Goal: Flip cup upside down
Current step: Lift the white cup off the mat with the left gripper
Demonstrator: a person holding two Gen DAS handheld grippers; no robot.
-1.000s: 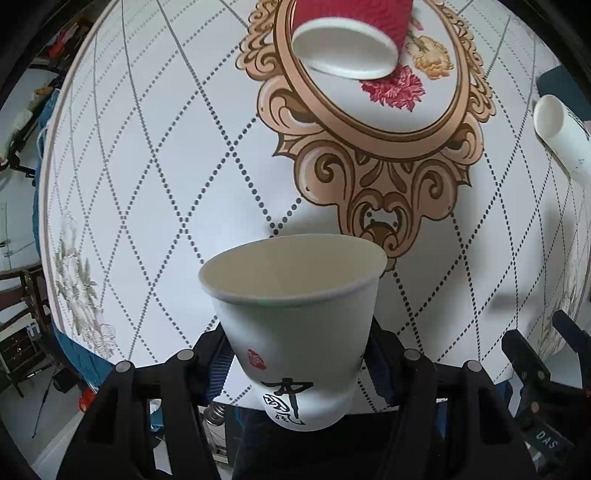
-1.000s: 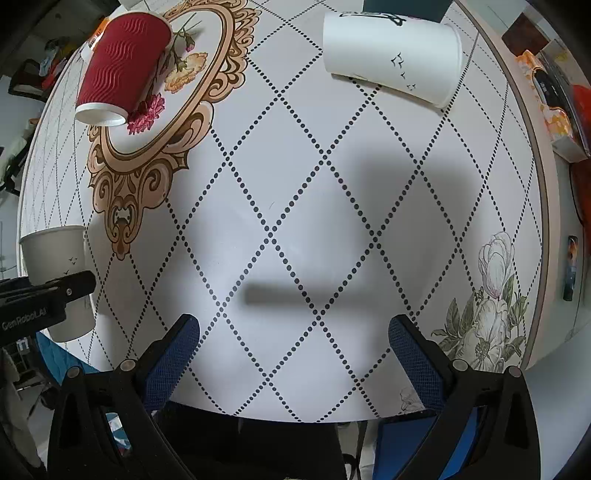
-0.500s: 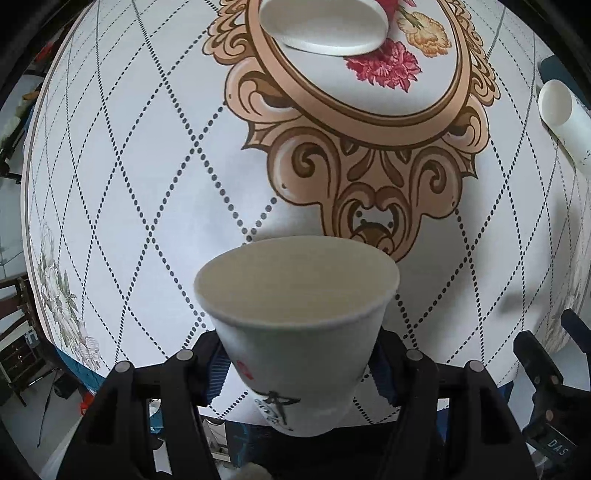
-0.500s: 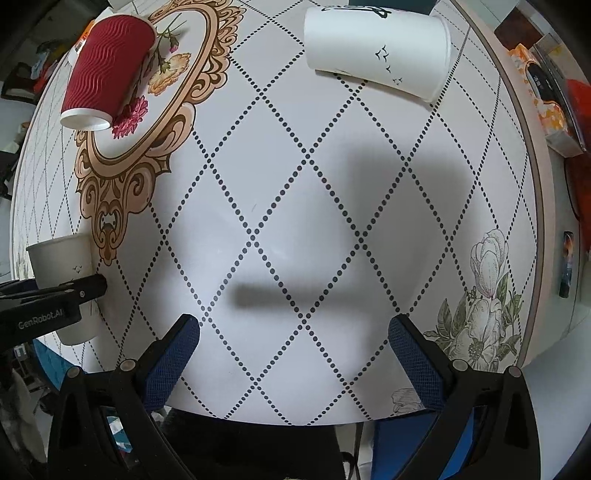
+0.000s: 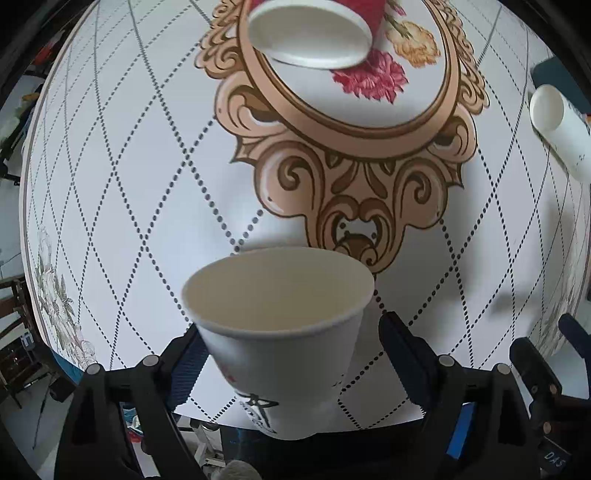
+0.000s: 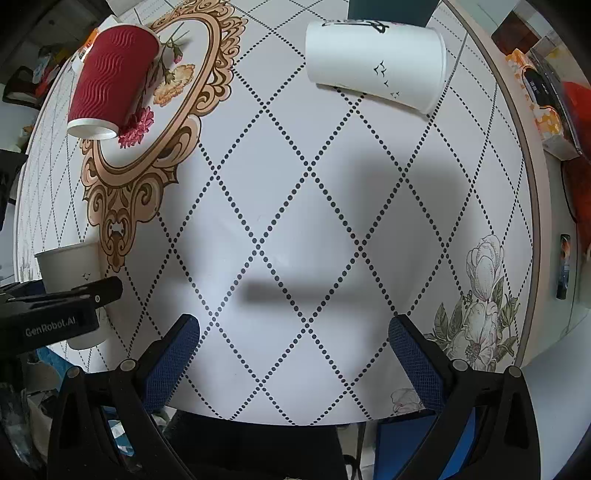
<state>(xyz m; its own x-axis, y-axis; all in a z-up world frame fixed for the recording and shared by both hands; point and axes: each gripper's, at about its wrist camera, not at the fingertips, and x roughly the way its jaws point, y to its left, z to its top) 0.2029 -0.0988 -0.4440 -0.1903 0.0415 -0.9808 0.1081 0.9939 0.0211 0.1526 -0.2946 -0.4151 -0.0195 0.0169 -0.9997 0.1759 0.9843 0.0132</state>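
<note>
Two blue-padded fingers of the left hand-held gripper (image 5: 291,350) flank a white paper cup (image 5: 284,332), mouth up at the near edge of the patterned surface (image 5: 129,184); whether the pads still pinch it cannot be told. Beyond lies a red ribbed cup (image 5: 314,33). In the right wrist view, the right hand-held gripper (image 6: 293,341) hangs spread wide above the surface, with a larger white cup (image 6: 376,79) lying on its side.

Home dining spot: ornate floral table (image 6: 295,206), clutter around.
</note>
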